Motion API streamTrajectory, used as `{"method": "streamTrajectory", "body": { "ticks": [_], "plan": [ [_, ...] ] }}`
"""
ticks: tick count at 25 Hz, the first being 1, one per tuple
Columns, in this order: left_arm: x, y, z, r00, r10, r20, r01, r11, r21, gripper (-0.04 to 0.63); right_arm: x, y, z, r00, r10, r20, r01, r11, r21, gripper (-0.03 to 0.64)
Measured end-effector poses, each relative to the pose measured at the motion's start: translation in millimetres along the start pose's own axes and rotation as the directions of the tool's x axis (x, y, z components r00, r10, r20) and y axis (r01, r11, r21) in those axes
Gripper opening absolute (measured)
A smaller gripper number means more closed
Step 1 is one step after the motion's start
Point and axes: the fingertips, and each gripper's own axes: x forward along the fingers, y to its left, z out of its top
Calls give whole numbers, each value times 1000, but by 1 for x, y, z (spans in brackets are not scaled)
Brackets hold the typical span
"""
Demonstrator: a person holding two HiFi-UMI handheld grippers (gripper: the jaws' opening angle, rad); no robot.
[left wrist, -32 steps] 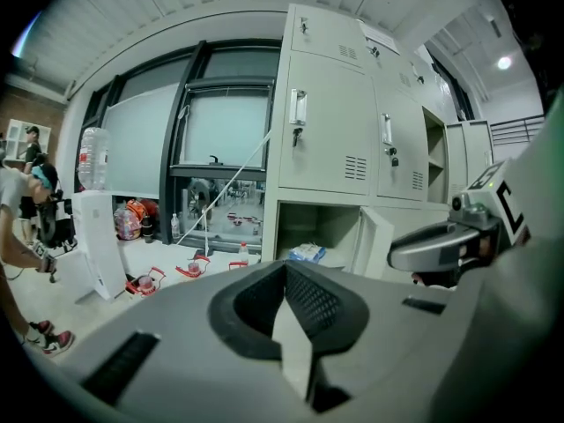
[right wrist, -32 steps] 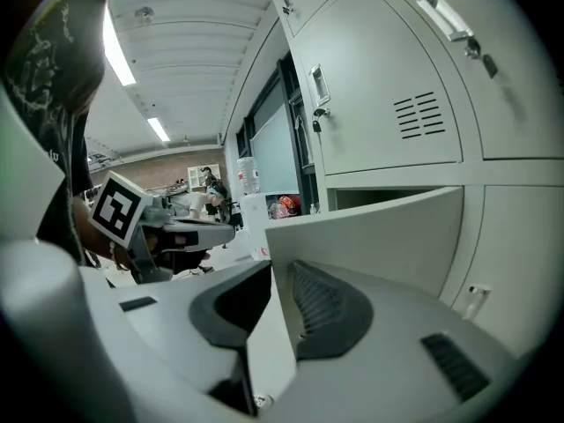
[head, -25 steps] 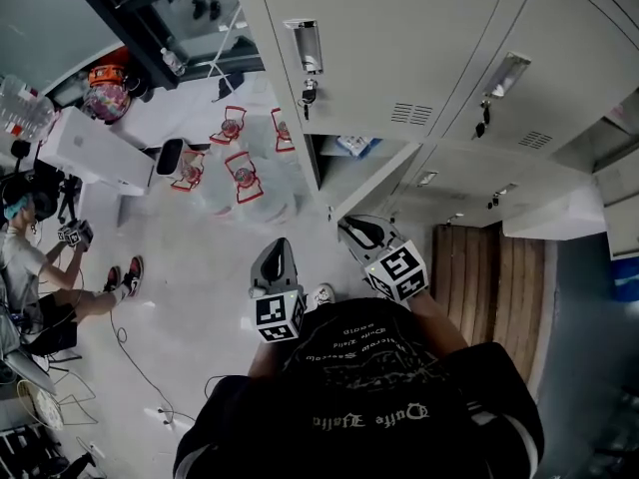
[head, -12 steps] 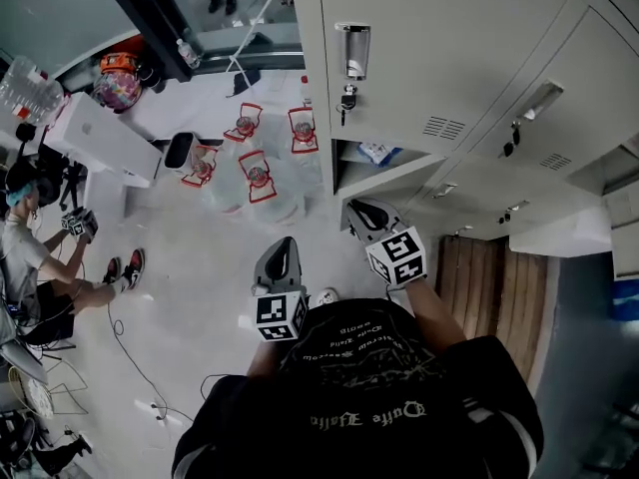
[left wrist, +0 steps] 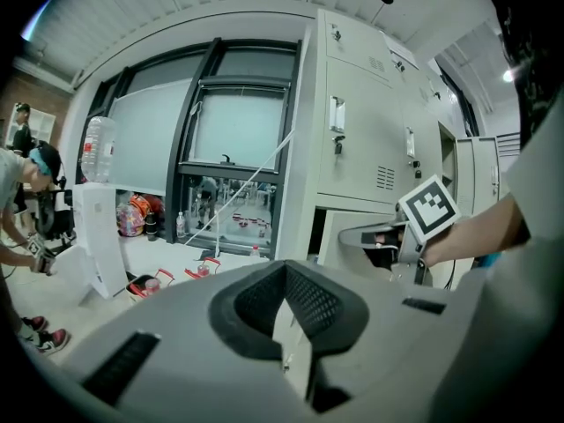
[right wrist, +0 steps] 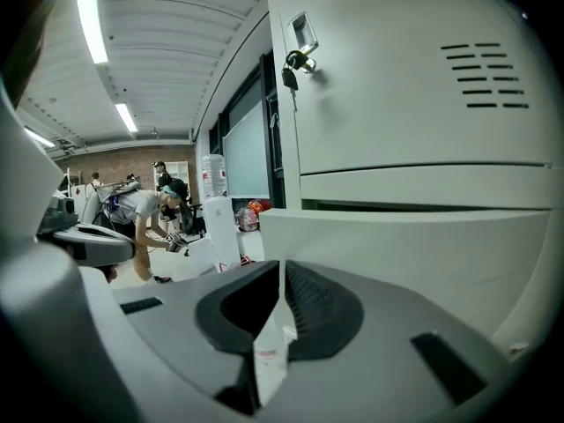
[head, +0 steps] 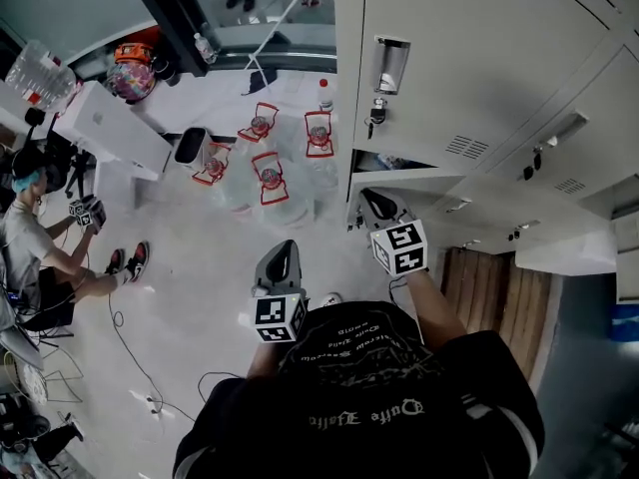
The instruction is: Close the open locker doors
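Closing the lower locker door: it stands part-open under the keyed door, which is already shut. Right gripper is at its edge, fingers closing with nothing between them; contact unclear. Left gripper hangs back, fingers together, empty. Next move: push the panel flush.

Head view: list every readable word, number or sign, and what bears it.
Black shirt: pale gothic lettering, upside down, illegible.
White rectangular box: grey logo, too small.
Left tongs and right tongs (jaws closing, nothing between): cubes with black-and-white square codes, no letters.
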Motion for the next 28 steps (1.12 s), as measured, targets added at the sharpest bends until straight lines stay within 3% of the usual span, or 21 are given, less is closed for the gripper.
{"method": "streamTrajectory", "body": {
  "ticks": [20,28],
  "plan": [
    [-1,30,-5,998,46,-31,-46,999,3,8,32,-57,15,984,-178,4,178,983,41,9],
    [8,20,-3,999,-34,-35,34,999,10,8,25,-54,11,982,-191,-8,191,980,52,11]
  ]
}}
